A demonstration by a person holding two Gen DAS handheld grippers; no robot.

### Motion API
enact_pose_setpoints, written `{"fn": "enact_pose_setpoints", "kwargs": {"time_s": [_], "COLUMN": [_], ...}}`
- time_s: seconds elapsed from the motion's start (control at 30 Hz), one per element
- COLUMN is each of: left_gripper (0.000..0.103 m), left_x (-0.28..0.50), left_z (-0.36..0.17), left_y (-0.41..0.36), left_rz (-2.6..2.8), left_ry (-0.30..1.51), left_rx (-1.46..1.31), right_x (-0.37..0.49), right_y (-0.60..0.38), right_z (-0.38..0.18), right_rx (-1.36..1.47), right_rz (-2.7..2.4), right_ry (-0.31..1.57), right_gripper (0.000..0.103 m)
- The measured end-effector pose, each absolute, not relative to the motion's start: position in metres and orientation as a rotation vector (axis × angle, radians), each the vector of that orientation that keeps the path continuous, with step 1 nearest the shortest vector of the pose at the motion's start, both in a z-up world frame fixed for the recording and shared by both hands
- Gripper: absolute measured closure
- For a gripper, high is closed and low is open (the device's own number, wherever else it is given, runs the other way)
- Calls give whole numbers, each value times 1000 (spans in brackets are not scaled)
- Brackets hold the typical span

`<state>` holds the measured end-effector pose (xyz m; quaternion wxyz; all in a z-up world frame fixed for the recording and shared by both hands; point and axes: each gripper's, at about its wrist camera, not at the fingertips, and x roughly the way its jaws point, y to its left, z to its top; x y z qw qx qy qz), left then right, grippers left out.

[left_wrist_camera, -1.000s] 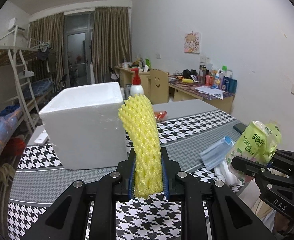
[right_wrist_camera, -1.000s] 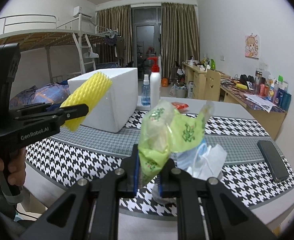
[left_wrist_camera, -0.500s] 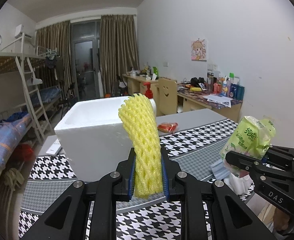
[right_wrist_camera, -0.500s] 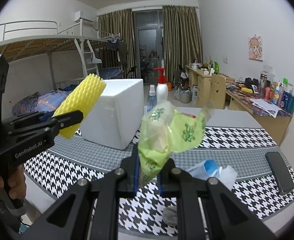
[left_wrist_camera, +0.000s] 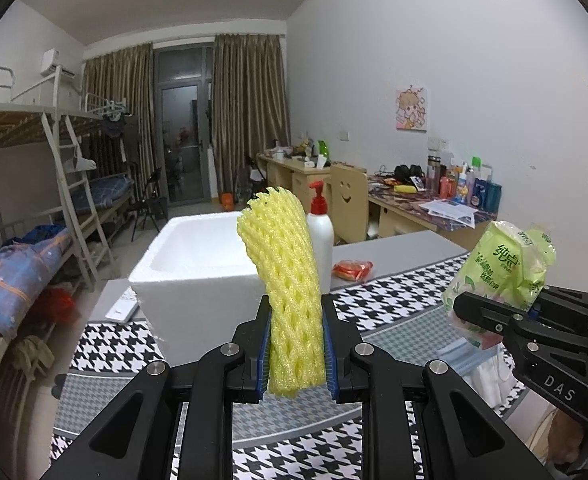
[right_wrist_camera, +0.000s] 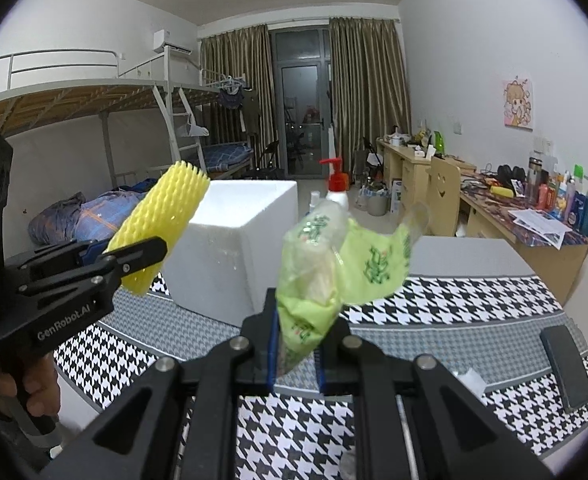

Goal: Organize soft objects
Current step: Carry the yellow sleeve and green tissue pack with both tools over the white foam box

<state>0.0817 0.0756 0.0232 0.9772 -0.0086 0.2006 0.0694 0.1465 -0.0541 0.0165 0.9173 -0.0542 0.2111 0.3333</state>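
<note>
- Yellow foam net sleeve (left_wrist_camera: 289,292) clamped upright between fingers of left gripper (left_wrist_camera: 296,354), long axis vertical, lifted clear of the houndstooth counter (left_wrist_camera: 390,304).
- Open white foam box (left_wrist_camera: 197,264) straight ahead, just beyond the sleeve, nearer the left hand.
- Green tissue pack (right_wrist_camera: 314,280) pinched in right gripper (right_wrist_camera: 296,354), box far left of it.

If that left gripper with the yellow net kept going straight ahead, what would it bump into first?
Most likely the white foam box, straight ahead of the left gripper and its yellow foam net; depth is hard to judge.
</note>
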Motion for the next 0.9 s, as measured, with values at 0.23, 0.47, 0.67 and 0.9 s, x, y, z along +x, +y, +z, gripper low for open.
{"fn": "enact_pose_setpoints", "kwargs": {"time_s": [0.23,0.47,0.67,0.9], "left_gripper": [80,80,80,80], "left_x": [88,93,97,101], "left_z": [37,46,53,58], "left_y": [87,96,101,104], "left_rz": [160,197,219,227], "left_ry": [382,363,351,339], "left_rx": [-27,-38,-24,-23], "right_x": [150,153,154,168], "right_y": [-39,-22,-11,0], "right_z": [33,46,56,58], "right_rx": [-117,-129,-120,-117], "right_rz": [698,726,748,761], "right_ry": [410,375,340,372], "right_gripper": [85,85,85,85]}}
